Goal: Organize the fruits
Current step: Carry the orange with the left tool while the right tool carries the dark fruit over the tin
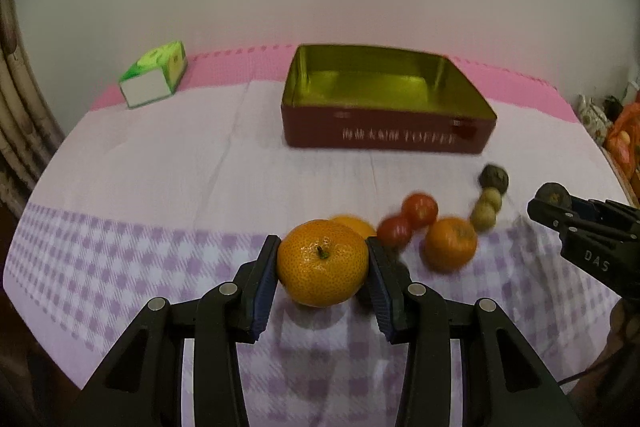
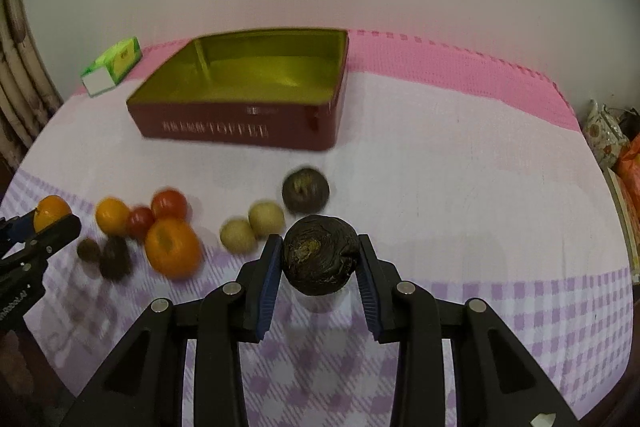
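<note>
Two grippers each held a fruit in front of the open toffee tin [image 1: 384, 131]. Left gripper [image 1: 322, 259] had its jaws clamped on an orange [image 1: 322, 263]; right gripper [image 2: 319, 255] was pinched nearly closed on a dark wrinkled fruit [image 2: 319, 259]. Loose fruits, among them a tomato [image 2: 169, 203], lay nearer the tin.

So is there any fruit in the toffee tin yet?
No, the toffee tin shows only its bare gold floor and a divider.

Two wrist fisheyes, close above tablecloth [image 1: 160, 167], angled down, both facing the tin [image 1: 384, 131].
</note>
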`<action>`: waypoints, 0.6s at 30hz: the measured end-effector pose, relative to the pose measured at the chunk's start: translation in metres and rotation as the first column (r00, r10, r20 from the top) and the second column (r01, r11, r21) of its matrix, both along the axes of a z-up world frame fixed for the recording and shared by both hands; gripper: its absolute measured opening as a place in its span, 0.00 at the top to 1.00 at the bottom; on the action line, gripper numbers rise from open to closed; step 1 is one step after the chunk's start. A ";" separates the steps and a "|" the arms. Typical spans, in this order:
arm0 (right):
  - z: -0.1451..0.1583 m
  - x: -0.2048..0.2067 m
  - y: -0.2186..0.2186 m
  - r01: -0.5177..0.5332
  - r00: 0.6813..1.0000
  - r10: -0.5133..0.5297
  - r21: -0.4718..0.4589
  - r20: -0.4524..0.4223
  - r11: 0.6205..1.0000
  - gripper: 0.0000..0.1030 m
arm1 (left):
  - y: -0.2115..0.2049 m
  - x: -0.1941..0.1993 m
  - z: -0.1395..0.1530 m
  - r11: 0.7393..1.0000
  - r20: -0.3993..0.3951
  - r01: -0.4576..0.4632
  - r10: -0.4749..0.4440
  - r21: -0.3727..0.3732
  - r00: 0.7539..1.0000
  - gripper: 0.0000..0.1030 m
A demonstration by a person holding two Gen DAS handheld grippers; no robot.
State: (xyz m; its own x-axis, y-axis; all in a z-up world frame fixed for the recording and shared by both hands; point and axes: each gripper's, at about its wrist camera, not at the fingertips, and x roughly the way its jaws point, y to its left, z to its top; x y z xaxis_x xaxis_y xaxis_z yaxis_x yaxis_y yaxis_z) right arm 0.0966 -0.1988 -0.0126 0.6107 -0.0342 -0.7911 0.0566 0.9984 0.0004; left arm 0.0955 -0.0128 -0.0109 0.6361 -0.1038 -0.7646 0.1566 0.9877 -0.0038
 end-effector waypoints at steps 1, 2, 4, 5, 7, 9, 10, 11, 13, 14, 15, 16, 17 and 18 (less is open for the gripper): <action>0.002 0.002 0.000 -0.001 1.000 0.001 0.001 0.004 1.000 0.68 | 0.000 0.006 0.002 1.000 0.004 0.001 -0.001 -0.005 1.000 0.58; 0.006 0.006 0.000 -0.002 1.000 0.002 0.005 0.011 1.000 0.68 | 0.001 0.010 0.004 1.000 0.005 0.000 0.000 -0.012 1.000 0.58; 0.012 0.013 0.000 -0.005 1.000 0.005 0.008 0.019 1.000 0.68 | 0.001 0.021 0.007 1.000 0.003 -0.004 0.004 -0.023 1.000 0.58; 0.016 0.019 -0.001 -0.009 1.000 0.008 0.008 0.023 1.000 0.68 | 0.001 0.028 0.009 1.000 0.004 -0.007 0.007 -0.030 1.000 0.58; 0.020 0.027 -0.001 -0.012 0.999 0.012 0.008 0.030 1.000 0.68 | 0.001 0.038 0.012 0.999 0.011 -0.010 0.011 -0.038 1.000 0.58; 0.026 0.038 -0.001 -0.016 0.999 0.016 0.004 0.039 1.000 0.68 | 0.002 0.048 0.016 0.999 0.021 -0.017 0.018 -0.038 1.000 0.58; 0.027 0.040 -0.001 -0.018 0.999 0.018 0.003 0.042 1.000 0.68 | 0.002 0.054 0.018 0.999 0.023 -0.020 0.021 -0.045 1.000 0.58; 0.029 0.045 -0.001 -0.021 0.999 0.021 0.002 0.046 1.000 0.68 | 0.002 0.059 0.019 0.999 0.024 -0.022 0.023 -0.049 0.999 0.58; 0.031 0.051 -0.001 -0.022 0.998 0.022 0.005 0.051 1.000 0.68 | 0.002 0.068 0.022 0.998 0.029 -0.026 0.027 -0.048 0.999 0.58; 0.032 0.055 -0.001 -0.023 0.998 0.022 0.010 0.052 1.000 0.68 | 0.002 0.073 0.022 0.999 0.031 -0.024 0.026 -0.046 0.999 0.58; 0.032 0.057 -0.001 -0.024 0.998 0.023 0.011 0.052 1.000 0.68 | 0.001 0.077 0.022 0.999 0.032 -0.025 0.026 -0.043 0.999 0.58; 0.032 0.059 -0.001 -0.026 0.998 0.025 0.012 0.052 1.000 0.68 | 0.001 0.082 0.023 0.999 0.032 -0.024 0.025 -0.042 0.999 0.58; 0.032 0.064 -0.001 -0.031 0.998 0.031 0.011 0.051 0.999 0.68 | 0.000 0.087 0.023 0.999 0.032 -0.021 0.022 -0.041 0.999 0.58; 0.032 0.066 -0.001 -0.034 0.998 0.033 0.010 0.051 0.999 0.68 | -0.001 0.092 0.023 0.999 0.034 -0.020 0.021 -0.038 0.999 0.58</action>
State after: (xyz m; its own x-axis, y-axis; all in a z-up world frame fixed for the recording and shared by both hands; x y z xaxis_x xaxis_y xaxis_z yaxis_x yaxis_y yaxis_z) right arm 0.1622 -0.1994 0.0190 0.6507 -0.0049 -0.7593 0.0226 0.9997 0.0130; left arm 0.1874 -0.0139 0.0123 0.6639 -0.1186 -0.7384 0.1370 0.9899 -0.0358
